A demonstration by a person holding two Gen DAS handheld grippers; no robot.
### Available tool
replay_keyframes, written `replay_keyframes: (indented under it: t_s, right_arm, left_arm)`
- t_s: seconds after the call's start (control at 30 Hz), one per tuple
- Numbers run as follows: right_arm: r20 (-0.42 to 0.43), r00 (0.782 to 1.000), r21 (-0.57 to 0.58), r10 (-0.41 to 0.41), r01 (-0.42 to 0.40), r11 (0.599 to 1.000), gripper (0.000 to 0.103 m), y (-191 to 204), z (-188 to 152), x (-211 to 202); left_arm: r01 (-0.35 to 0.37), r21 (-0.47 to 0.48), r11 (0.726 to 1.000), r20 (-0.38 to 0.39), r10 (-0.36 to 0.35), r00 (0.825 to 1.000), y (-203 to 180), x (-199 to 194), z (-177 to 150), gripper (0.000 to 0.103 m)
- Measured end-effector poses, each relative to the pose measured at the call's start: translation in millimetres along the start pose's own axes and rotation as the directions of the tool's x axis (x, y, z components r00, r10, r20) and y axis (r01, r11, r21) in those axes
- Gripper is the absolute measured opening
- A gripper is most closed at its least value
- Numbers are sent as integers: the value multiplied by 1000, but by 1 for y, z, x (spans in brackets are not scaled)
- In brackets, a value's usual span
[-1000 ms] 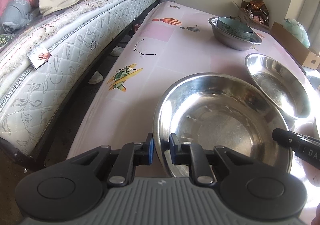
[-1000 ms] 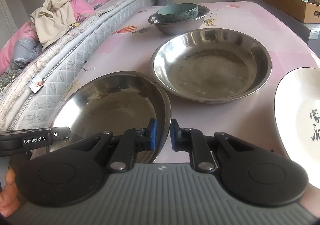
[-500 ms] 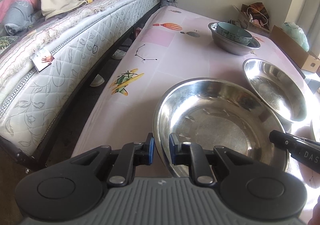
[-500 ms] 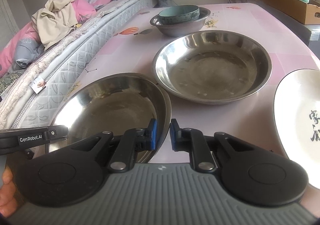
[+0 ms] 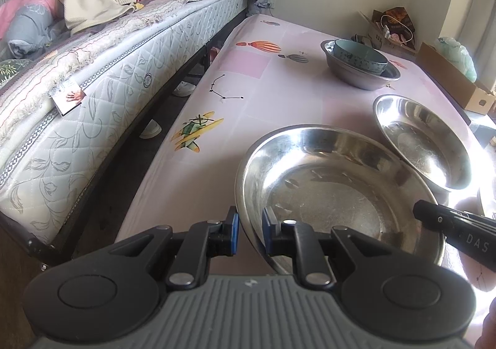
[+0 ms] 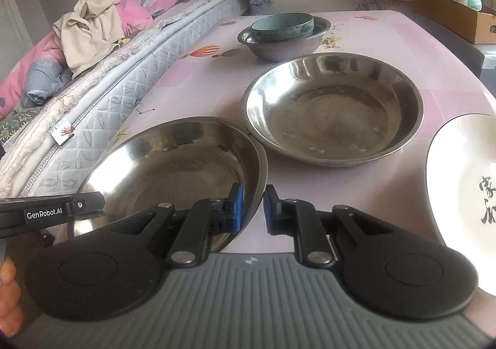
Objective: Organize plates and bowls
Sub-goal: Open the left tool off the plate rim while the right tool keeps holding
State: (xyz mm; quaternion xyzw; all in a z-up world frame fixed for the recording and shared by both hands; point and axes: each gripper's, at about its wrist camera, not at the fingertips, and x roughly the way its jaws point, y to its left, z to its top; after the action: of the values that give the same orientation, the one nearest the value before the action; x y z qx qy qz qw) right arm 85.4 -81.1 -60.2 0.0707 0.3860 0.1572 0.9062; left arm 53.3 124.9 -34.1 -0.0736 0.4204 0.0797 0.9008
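A wide steel plate sits nearest me on the pink table. My left gripper is shut on its left rim. My right gripper is shut on its right rim, where the same steel plate fills the lower left. A second steel plate lies just beyond, its edge close to the held one. A white plate with black characters is at the right edge. Farther back, a teal bowl rests inside a grey metal bowl.
A mattress piled with clothes runs along the table's left side, with a dark gap between them. A cardboard box stands past the table's far right corner. A hand shows at the lower left.
The left gripper has shifted slightly with the plate's rim, so the far bowls sit a little lower in its view. Both grips are unchanged.
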Motion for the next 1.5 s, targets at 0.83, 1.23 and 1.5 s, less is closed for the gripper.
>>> replay_keyframes:
  t_s: [0.83, 1.23, 1.5]
  right_arm:
    - [52, 999, -72, 1, 3, 997, 14, 10, -4, -12]
    - [28, 1000, -63, -12, 14, 998, 11, 3, -8, -7]
    - [40, 999, -9, 7, -7, 1000, 13, -4, -4, -8]
  left_arm:
    - [60, -12, 998, 44, -59, 997, 3, -13, -3, 9]
    - [82, -19, 996, 53, -81, 995, 1, -11, -7, 14]
    - [36, -52, 998, 63, -32, 997, 16, -6, 2, 42]
